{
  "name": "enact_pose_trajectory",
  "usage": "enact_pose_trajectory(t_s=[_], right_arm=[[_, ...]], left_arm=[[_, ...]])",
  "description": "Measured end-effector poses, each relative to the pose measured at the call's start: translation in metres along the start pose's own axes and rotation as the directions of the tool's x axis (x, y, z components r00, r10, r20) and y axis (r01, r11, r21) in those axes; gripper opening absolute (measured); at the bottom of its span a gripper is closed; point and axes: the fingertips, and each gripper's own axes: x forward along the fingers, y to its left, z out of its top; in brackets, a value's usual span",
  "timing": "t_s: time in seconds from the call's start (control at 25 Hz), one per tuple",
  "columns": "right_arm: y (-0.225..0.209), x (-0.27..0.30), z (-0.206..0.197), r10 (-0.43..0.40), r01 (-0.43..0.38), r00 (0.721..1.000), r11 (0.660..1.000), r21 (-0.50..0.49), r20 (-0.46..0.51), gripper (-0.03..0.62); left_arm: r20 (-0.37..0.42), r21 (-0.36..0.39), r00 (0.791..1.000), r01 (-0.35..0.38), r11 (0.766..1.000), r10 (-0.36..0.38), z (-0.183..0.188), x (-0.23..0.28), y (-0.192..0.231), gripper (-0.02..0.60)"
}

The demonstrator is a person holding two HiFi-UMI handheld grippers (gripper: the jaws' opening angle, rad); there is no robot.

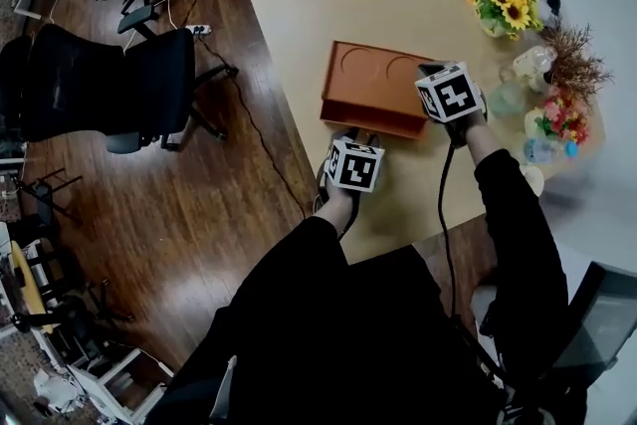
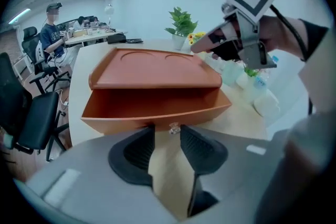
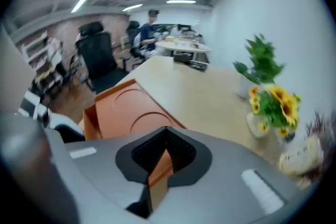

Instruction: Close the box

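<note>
Left gripper [image 2: 167,130] jaws narrowly apart, box knob [image 2: 174,127] between tips, unpinched. Right gripper [image 3: 166,131] jaws together at lid [image 2: 157,73] corner. Orange box [image 2: 157,106] ajar.

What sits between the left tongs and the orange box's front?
Only the orange box's small clear knob, at the gap between the left tongs' parted tips, over bare table. The left gripper view shows it.

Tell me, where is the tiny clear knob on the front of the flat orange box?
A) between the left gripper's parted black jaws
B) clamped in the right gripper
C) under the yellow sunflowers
A: the left gripper view shows the clear knob between the left gripper's parted tips, on the orange box's front.
</note>
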Motion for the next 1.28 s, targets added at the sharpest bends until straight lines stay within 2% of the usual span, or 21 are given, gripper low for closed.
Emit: enact_pose_trajectory(t_s=[0.04,0.12,0.2,0.28,0.36,0.44,0.48,0.64,0.96,1.08,1.16,1.2,1.24,1.28], right_arm=[[-0.009,-0.006,-0.002,-0.004,-0.001,0.999,0.992,0.129,0.043,0.026],[-0.022,-0.013,-0.013,-0.001,-0.033,0.995,0.94,0.34,0.101,0.12],[-0.026,-0.009,-0.029,0.026,-0.072,0.994,0.881,0.468,0.104,0.16],[-0.019,-0.001,-0.042,0.075,-0.108,0.994,0.84,0.531,0.083,0.155],[-0.012,0.004,-0.049,0.106,-0.125,0.992,0.822,0.555,0.067,0.098],[-0.011,0.005,-0.049,0.114,-0.13,0.991,0.824,0.551,0.063,0.095],[-0.012,0.005,-0.048,0.119,-0.135,0.991,0.824,0.55,0.065,0.095],[-0.011,0.005,-0.048,0.143,-0.162,0.987,0.813,0.559,0.077,0.094],[-0.008,0.006,-0.045,0.163,-0.19,0.982,0.812,0.551,0.098,0.101],[-0.009,0.007,-0.046,0.169,-0.198,0.98,0.813,0.548,0.103,0.104],[-0.009,0.006,-0.045,0.178,-0.216,0.976,0.816,0.537,0.122,0.112],[-0.008,0.004,-0.045,0.188,-0.235,0.972,0.812,0.534,0.141,0.114],[-0.008,0.0,-0.046,0.2,-0.258,0.966,0.804,0.535,0.165,0.114],[-0.007,-0.006,-0.046,0.21,-0.282,0.959,0.795,0.538,0.192,0.114]], left_arm=[[0.006,-0.006,1.0,-0.01,1.0,0.01,0.001,0.0,0.001,0.135],[0.01,-0.017,1.0,-0.023,1.0,0.023,0.002,0.001,0.002,0.135],[0.008,-0.031,0.999,-0.031,0.999,0.031,0.003,0.002,0.002,0.135],[0.01,-0.04,0.999,-0.036,0.999,0.036,0.005,0.005,0.001,0.127],[0.012,-0.038,0.999,-0.035,0.999,0.035,0.009,0.007,0.0,0.127],[0.012,-0.027,1.0,-0.026,0.999,0.027,0.015,0.011,-0.003,0.064],[0.014,-0.023,1.0,-0.027,0.999,0.027,0.018,0.014,-0.004,0.058],[0.022,-0.025,0.999,-0.033,0.999,0.033,0.031,0.022,0.001,0.058],[0.02,-0.027,0.998,-0.05,0.998,0.051,0.047,0.028,0.013,0.058],[0.018,-0.001,0.998,-0.06,0.998,0.06,0.046,0.029,0.011,0.058],[-0.021,0.013,0.998,-0.054,0.998,0.054,0.036,0.026,0.011,0.074],[-0.054,-0.002,0.997,-0.048,0.999,0.048,0.026,0.02,0.012,0.111],[-0.073,-0.033,0.997,-0.038,0.999,0.035,0.017,0.012,0.014,0.146],[-0.066,-0.076,0.998,-0.018,0.997,0.013,0.011,0.001,0.015,0.15]])
